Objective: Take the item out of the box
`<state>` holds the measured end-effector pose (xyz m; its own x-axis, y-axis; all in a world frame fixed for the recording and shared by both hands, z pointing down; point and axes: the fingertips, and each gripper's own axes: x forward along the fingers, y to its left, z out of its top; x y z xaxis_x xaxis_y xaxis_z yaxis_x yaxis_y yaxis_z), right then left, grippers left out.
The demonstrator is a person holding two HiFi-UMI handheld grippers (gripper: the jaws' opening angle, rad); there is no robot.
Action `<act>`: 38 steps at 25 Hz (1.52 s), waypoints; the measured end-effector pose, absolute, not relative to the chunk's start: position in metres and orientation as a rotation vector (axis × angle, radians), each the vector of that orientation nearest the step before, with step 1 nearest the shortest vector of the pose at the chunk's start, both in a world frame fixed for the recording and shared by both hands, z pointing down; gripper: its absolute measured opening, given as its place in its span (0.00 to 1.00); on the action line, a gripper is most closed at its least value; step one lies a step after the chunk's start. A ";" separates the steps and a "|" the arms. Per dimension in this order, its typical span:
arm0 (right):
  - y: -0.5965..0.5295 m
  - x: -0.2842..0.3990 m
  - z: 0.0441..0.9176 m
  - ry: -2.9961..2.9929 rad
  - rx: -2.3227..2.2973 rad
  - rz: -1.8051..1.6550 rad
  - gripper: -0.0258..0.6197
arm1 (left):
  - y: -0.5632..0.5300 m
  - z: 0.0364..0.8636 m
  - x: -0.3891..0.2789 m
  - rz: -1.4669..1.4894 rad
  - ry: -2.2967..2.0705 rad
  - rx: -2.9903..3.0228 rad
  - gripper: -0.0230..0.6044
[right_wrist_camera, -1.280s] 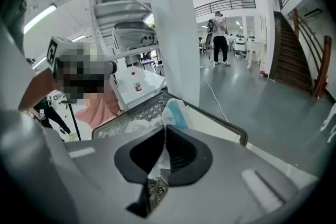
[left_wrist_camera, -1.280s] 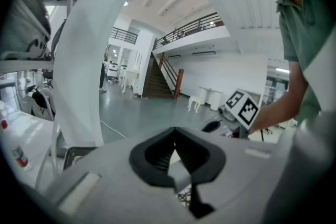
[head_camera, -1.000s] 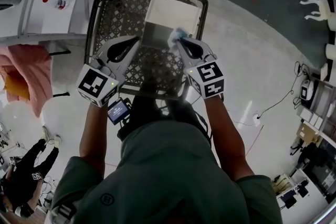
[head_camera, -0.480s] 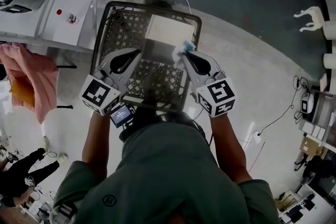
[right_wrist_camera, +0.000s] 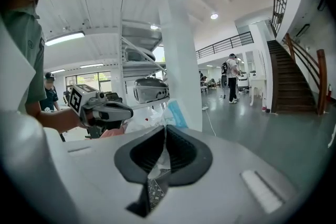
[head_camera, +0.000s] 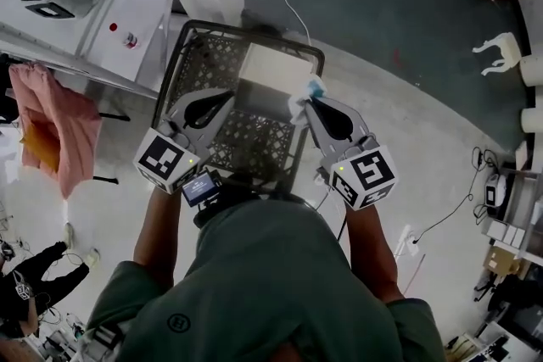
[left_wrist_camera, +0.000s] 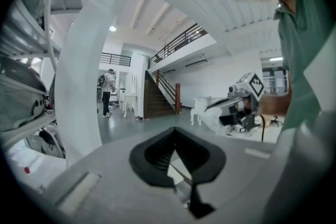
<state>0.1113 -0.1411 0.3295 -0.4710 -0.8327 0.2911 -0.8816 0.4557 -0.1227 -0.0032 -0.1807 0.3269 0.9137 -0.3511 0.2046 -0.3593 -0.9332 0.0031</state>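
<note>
Nearest you, your right gripper (head_camera: pixel 307 103) is clamped on the pale, blue-edged packet (head_camera: pixel 315 87), which pokes past its tips above the crate's (head_camera: pixel 191 64) right rim. Your left gripper (head_camera: pixel 222 97) hangs closed beside the white box (head_camera: pixel 271 68).

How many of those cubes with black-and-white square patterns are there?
2. The left cube sits at the rear of the left gripper; the right cube sits at the rear of the right gripper, which pinches a white packet. None seem hidden.
</note>
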 end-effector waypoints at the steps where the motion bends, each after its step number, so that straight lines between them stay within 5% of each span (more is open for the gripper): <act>1: -0.139 0.112 0.324 -2.523 1.498 0.366 0.06 | -0.179 0.324 -0.004 0.310 -0.569 3.037 0.04; 38: -0.074 0.107 0.224 -2.635 1.513 0.070 0.06 | -0.129 0.263 -0.017 0.232 -0.649 3.128 0.04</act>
<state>0.1068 -0.0740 0.2237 -0.5008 -0.8584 0.1113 -0.8631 0.5049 0.0109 -0.0169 -0.1285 0.2630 0.9074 -0.3999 0.1291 -0.3909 -0.9160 -0.0896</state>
